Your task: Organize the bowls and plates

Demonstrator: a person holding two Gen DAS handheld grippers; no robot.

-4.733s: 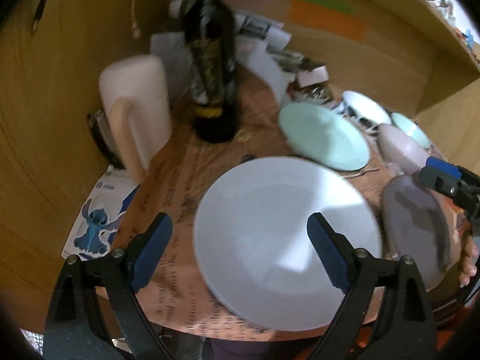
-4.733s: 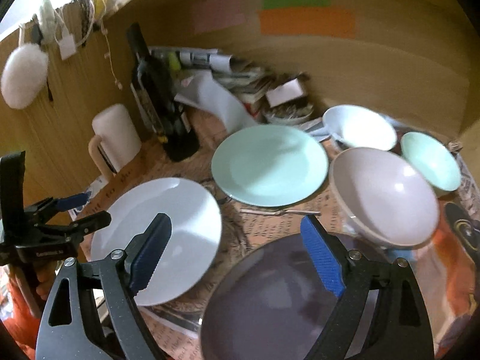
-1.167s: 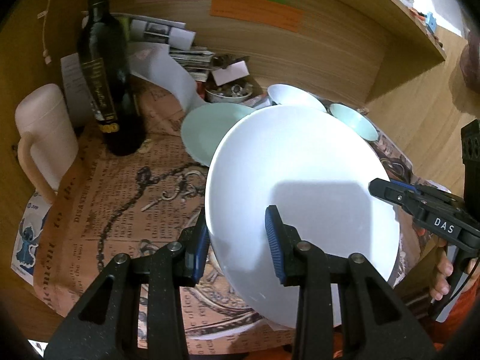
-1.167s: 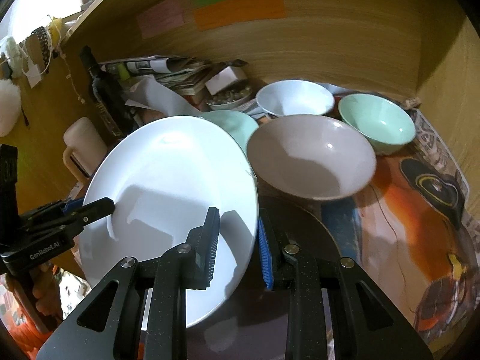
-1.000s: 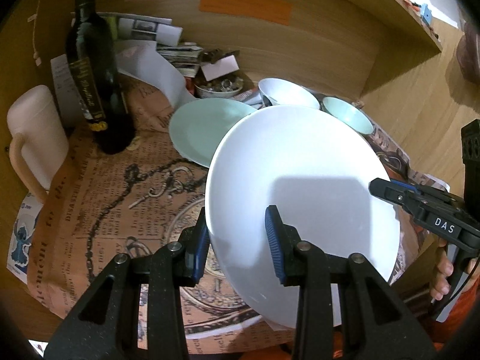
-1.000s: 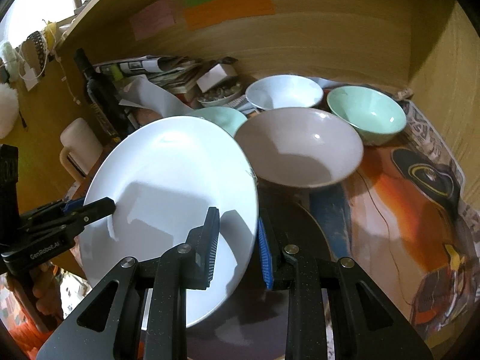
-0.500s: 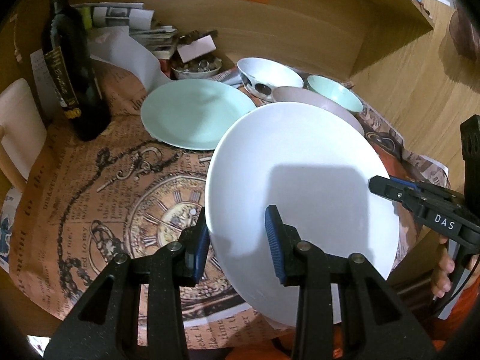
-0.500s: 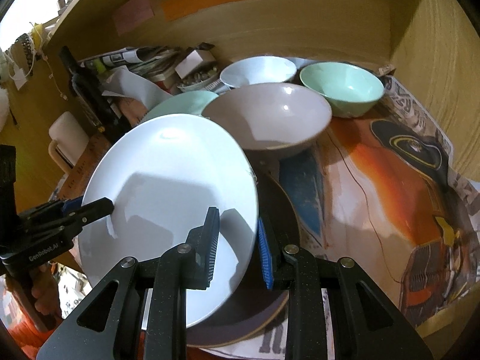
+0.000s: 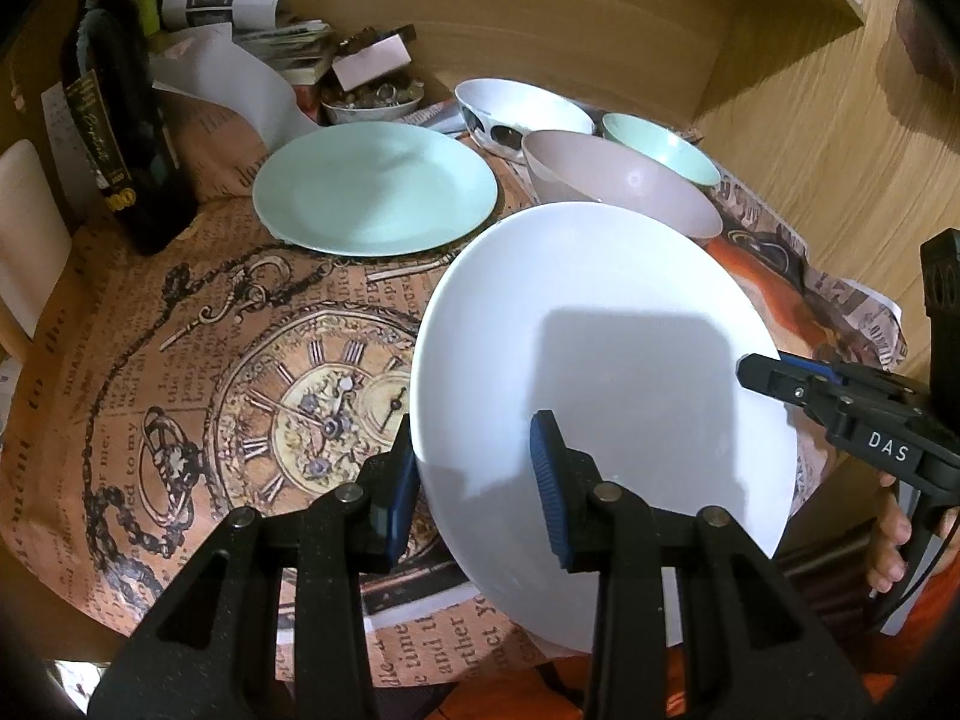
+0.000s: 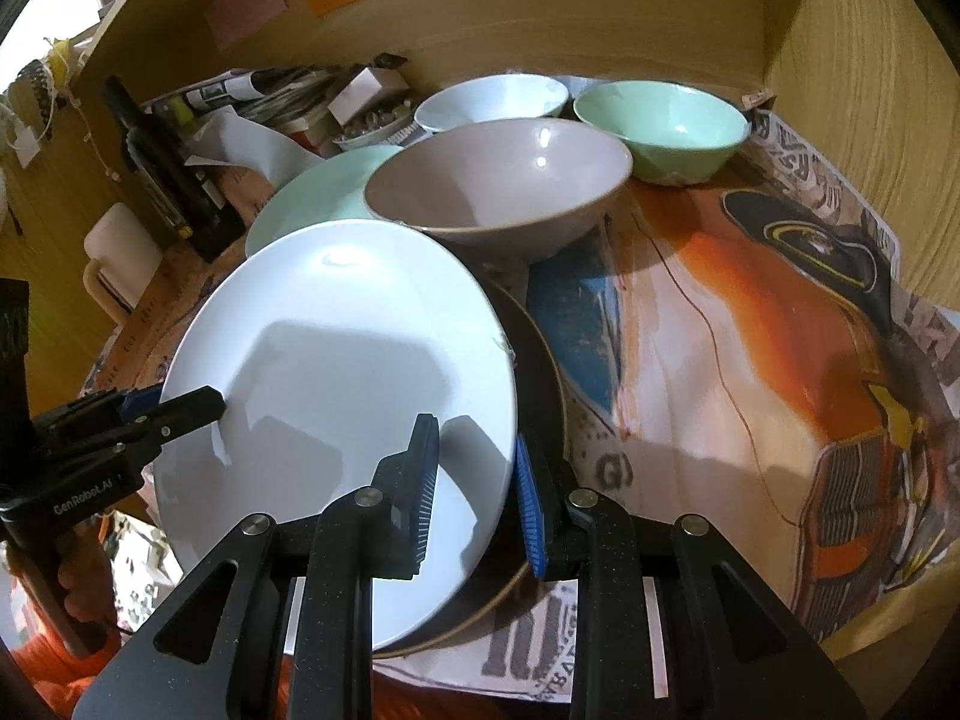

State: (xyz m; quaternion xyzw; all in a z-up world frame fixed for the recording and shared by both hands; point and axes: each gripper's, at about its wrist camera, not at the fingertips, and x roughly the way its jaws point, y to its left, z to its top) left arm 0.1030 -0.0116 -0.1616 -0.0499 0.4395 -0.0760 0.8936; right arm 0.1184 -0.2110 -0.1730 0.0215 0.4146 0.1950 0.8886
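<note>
The white plate (image 9: 600,360) is held tilted above the near edge of the table (image 9: 180,324), clamped at two points of its rim. The left gripper (image 9: 474,474) is clenched on the near-left rim, one pad under the plate and one on its face; the right gripper (image 10: 474,474) is clenched on the opposite rim in the same way. Each tool is thus grasping the same plate, and neither hand is nearer to it than the other.

Directly beneath the plate's right half a dark plate (image 10: 540,372) lies flat on the table near its near edge. The coming move is judged to turn on this relation: the white plate stands over the dark one, slanted, its left side raised, so it would need to be levelled and lowered to stack on it.

Beyond it stand a taupe bowl (image 10: 498,186), a mint bowl (image 10: 660,126) and a white bowl (image 10: 492,99) toward the far edge, with a mint plate (image 9: 372,186) to their left.

The dark plate is shown only in the right wrist view; in the left wrist view it is hidden under the white plate. The mint plate is seen whole only in the left wrist view, beside a dark bottle (image 9: 120,120).
</note>
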